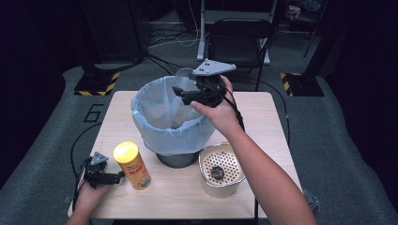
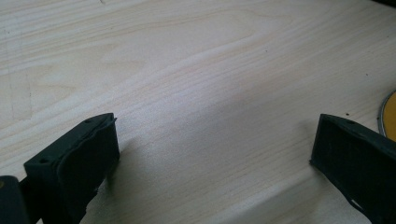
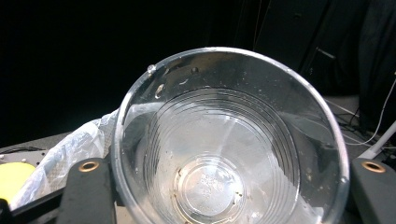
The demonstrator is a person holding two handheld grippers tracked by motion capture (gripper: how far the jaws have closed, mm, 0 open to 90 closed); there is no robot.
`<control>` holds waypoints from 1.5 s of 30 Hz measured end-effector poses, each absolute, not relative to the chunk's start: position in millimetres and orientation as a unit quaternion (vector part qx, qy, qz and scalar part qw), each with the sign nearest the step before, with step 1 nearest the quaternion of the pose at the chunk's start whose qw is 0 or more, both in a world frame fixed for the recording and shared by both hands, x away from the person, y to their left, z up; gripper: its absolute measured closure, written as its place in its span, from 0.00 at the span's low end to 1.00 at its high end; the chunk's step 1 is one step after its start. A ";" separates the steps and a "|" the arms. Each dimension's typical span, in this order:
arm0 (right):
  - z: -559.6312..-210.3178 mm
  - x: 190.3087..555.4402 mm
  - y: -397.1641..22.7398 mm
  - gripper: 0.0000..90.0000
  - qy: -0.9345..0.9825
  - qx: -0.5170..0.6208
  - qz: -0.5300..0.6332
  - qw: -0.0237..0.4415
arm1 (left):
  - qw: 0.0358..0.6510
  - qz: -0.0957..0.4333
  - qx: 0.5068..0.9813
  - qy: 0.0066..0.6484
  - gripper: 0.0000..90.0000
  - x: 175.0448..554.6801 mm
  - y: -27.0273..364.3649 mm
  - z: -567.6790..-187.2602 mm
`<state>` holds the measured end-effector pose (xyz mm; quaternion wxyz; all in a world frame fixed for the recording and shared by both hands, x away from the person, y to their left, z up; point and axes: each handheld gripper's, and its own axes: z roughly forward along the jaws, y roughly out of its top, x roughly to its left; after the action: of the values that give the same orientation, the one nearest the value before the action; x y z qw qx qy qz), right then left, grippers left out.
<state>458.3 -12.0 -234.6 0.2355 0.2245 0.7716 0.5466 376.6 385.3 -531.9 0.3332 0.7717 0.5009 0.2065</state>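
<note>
We are holding our right gripper (image 1: 185,91) over the far rim of a grey metal bin lined with a pale blue plastic bag (image 1: 155,126), which is standing at the middle of the light wooden table (image 1: 263,122). Its jaws are pinching a clear ribbed plastic cup (image 3: 229,140), one jaw at each side; the right gripper view is looking straight into the cup's mouth, where small dark specks are clinging to the wall and bottom.

We are resting our left gripper (image 1: 110,177) on the table at the near left corner, its jaws spread wide with bare wood between them. Just beside it a yellow-lidded cylindrical snack can (image 1: 132,165) is standing upright. Right of the bin, a cream perforated strainer basket (image 1: 220,169) is sitting near the table's front edge, with a small dark lump inside.
</note>
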 end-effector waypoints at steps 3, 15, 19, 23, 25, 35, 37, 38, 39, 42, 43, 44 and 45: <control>-235.1 463.0 -7.6 0.35 0.774 0.226 0.542 0.237 | 0.334 0.207 0.771 0.502 0.01 376.6 385.2 -531.9; -241.7 469.1 6.0 0.32 0.792 0.231 0.525 0.208 | 0.339 0.213 0.767 0.501 0.01 376.9 384.8 -533.3; -245.4 474.0 15.0 0.25 0.806 0.224 0.509 0.202 | 0.339 0.212 0.768 0.500 0.01 376.9 385.2 -533.2; -248.9 475.4 20.4 0.17 0.814 0.224 0.495 0.205 | 0.339 0.212 0.767 0.502 0.01 376.8 384.7 -533.3; -248.4 474.5 19.2 0.16 0.812 0.224 0.499 0.204 | 0.337 0.209 0.768 0.503 0.01 376.1 384.6 -533.0; -240.3 461.8 -0.2 0.16 0.798 0.237 0.515 0.204 | 0.338 0.210 0.766 0.505 0.02 376.2 384.9 -532.5; -237.4 458.0 -8.2 0.17 0.794 0.234 0.522 0.206 | 0.337 0.192 0.763 0.517 0.02 375.5 386.8 -528.5; -236.5 456.0 -11.0 0.19 0.791 0.235 0.526 0.207 | 0.343 0.188 0.758 0.522 0.04 375.3 387.9 -527.1; -235.5 452.3 -15.9 0.21 0.786 0.234 0.533 0.209 | 0.343 0.182 0.758 0.524 0.07 374.6 388.9 -525.7; -234.8 445.3 -25.9 0.23 0.785 0.230 0.533 0.213 | 0.352 0.175 0.755 0.526 0.07 373.5 390.0 -522.4; -234.6 442.5 -29.5 0.23 0.785 0.229 0.533 0.215 | 0.359 0.173 0.751 0.525 0.07 373.2 390.3 -521.1; -234.4 439.7 -33.2 0.24 0.785 0.229 0.534 0.216 | 0.362 0.171 0.752 0.523 0.07 372.2 391.2 -518.3; -234.3 436.1 -38.3 0.28 0.782 0.226 0.539 0.219 | 0.367 0.173 0.751 0.521 0.07 372.3 391.6 -516.8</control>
<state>436.1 -38.3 -234.3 0.2190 0.2256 0.7816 0.5387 372.3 391.6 -516.8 0.3675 0.7508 0.5207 0.1735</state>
